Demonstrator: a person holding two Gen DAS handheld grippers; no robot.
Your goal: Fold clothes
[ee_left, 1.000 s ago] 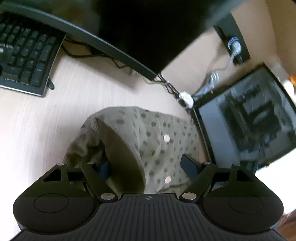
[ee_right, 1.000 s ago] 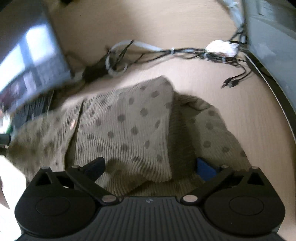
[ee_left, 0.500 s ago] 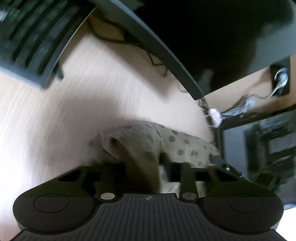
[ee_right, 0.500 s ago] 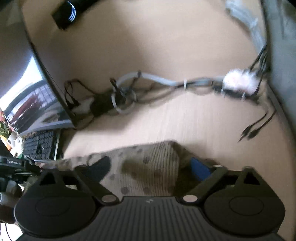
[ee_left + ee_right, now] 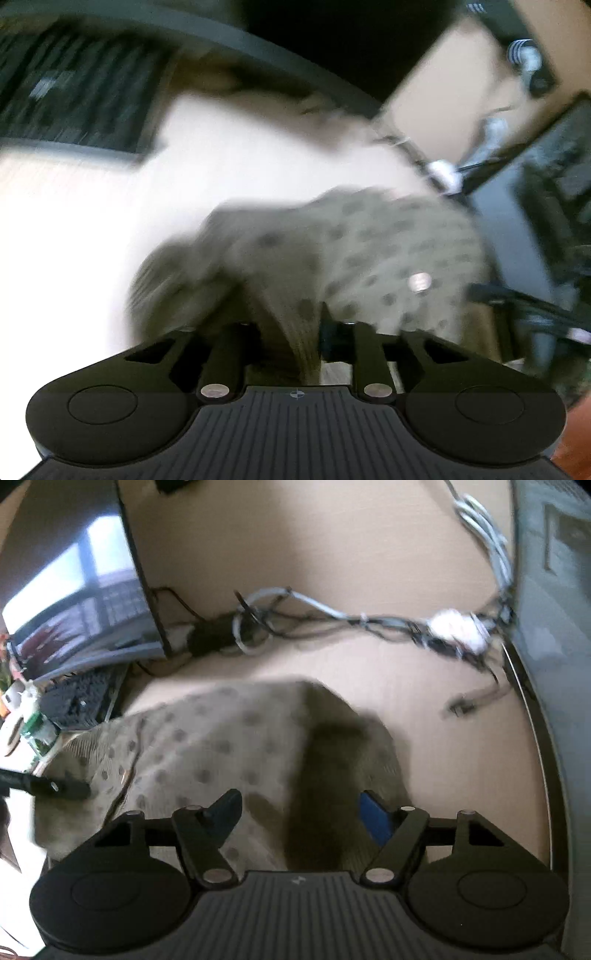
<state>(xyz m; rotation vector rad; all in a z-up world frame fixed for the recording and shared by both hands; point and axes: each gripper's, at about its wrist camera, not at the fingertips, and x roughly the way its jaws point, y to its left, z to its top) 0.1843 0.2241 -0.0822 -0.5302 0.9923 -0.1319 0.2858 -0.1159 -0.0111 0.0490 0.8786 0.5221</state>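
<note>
While the left claw opens around a fold of the shirt, the right claw closes astride its other side, pads not yet pressing.

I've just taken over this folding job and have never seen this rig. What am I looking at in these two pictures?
There is no robot. A person holds a two-finger gripper in each hand, and each picture comes from a fisheye camera on one gripper that looks along its fingers.

The left wrist view is blurred. It shows the left gripper with its jaws opening and a bunched fold of the dotted garment between them. I cannot tell whether the pads are pressing on it.

The right wrist view shows the right gripper with its jaws closing astride the garment, though the pads are not on it yet.

The garment lies on a wooden desk, which also holds cables, a keyboard and a monitor.
</note>
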